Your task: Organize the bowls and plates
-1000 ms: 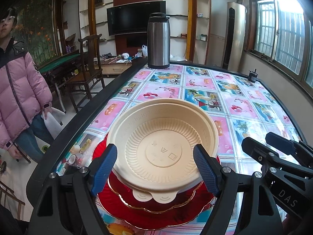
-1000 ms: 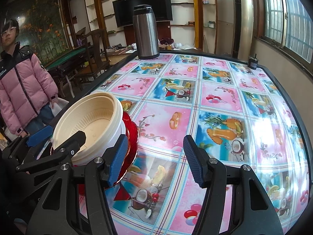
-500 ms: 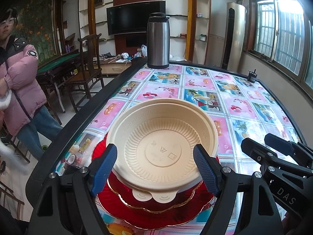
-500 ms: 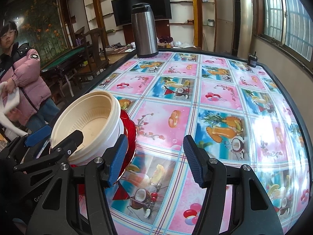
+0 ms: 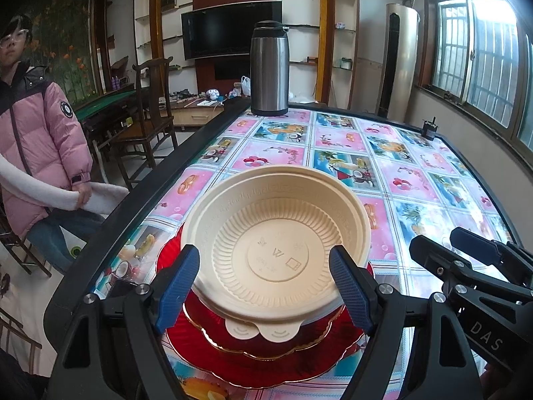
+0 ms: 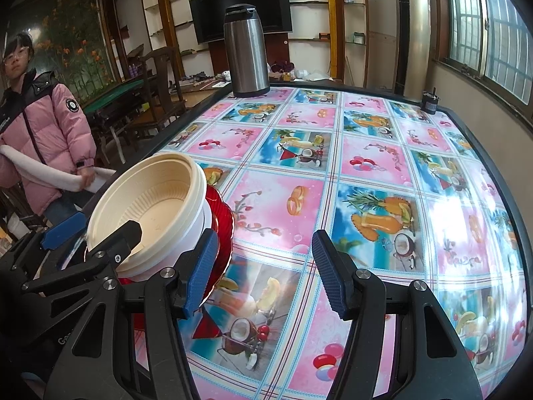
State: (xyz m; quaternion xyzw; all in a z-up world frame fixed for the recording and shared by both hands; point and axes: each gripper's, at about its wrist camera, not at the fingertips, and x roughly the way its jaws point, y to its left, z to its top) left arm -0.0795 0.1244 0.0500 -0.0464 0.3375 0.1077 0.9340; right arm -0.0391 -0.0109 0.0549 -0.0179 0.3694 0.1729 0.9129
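Only the person in pink [image 5: 36, 153] at nine o'clock moves, while both tongs stay still, the left gripper [image 5: 265, 286] wide around the bowl [image 5: 276, 233] stacked on red plates [image 5: 266, 360], the right gripper [image 6: 260, 270] empty, so stacking looks done.

beige bowl [image 5: 276, 243], red plates [image 5: 266, 356], pink/blue fruit-print tablecloth [image 6: 366, 166]

A matt beige plastic bowl [image 5: 276, 240] with a ribbed inside sits on glossy red foil-like plates [image 5: 266, 360] over a shiny printed table cover [image 6: 366, 200], with a brushed-metal flask [image 5: 269, 70] at upper centre and ridged blue gripper pads [image 5: 349, 291].
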